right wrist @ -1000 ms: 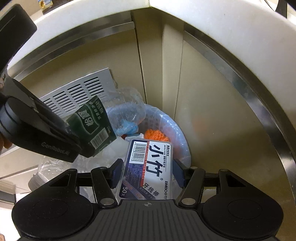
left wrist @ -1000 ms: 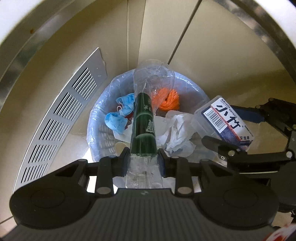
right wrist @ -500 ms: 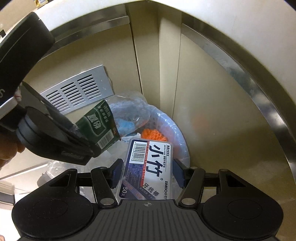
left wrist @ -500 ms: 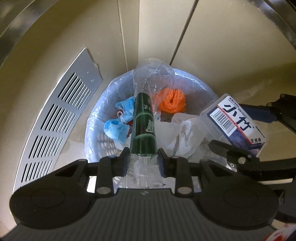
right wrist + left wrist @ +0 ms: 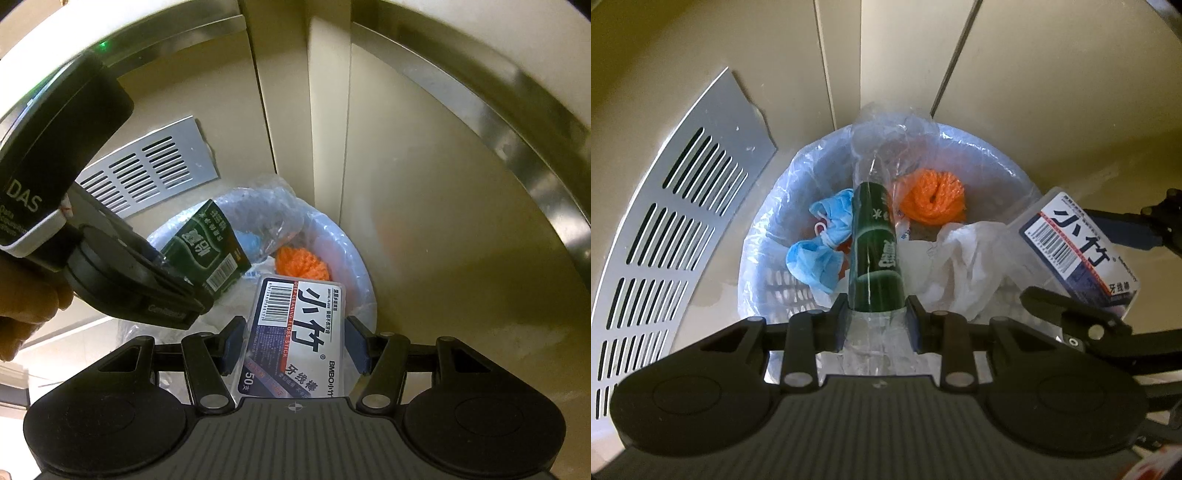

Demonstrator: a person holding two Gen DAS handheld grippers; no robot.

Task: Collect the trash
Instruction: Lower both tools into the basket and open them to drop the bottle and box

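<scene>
A white trash bin (image 5: pixel 764 266) lined with a clear bag stands on the floor against a beige wall. My left gripper (image 5: pixel 877 314) is shut on a crushed clear plastic bottle with a dark green label (image 5: pixel 875 243), held over the bin's mouth; the bottle also shows in the right wrist view (image 5: pixel 207 247). My right gripper (image 5: pixel 295 343) is shut on a clear floss stick box (image 5: pixel 295 336) with a barcode label, held over the bin's right rim; the box also shows in the left wrist view (image 5: pixel 1078 254). Inside the bin lie blue masks (image 5: pixel 820 254), an orange yarn ball (image 5: pixel 932 201) and white tissue (image 5: pixel 964 269).
A silver vent grille (image 5: pixel 665 240) lies in the floor left of the bin. Beige wall panels (image 5: pixel 424 166) rise right behind the bin. A curved metal rail (image 5: pixel 517 110) runs above on the right.
Both grippers have moved closer to the bin with their loads; the bin looks larger and more centred. Both grips are unchanged.
</scene>
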